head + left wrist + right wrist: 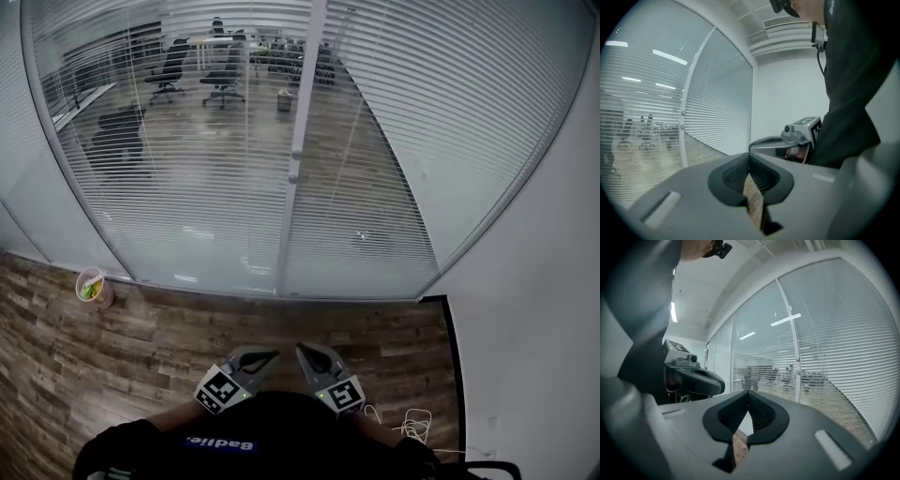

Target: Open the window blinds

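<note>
White slatted window blinds point(187, 159) cover the glass wall ahead, and the office behind shows through the slats. They also appear in the left gripper view as blinds point(717, 112) and in the right gripper view as blinds point(834, 348). Both grippers are held close to my body, well short of the glass. My left gripper point(270, 355) is shut with nothing between its jaws, tips meeting point(749, 160). My right gripper point(304, 352) is beside it, also shut and empty point(748, 397). Each gripper shows in the other's view: right gripper point(787, 140), left gripper point(693, 378).
A white vertical frame post point(298, 141) splits the glass into two panels. A cup with green contents point(92, 286) stands on the wood floor at the left by the glass. A white cable point(412, 427) lies by the white wall point(544, 309) on the right.
</note>
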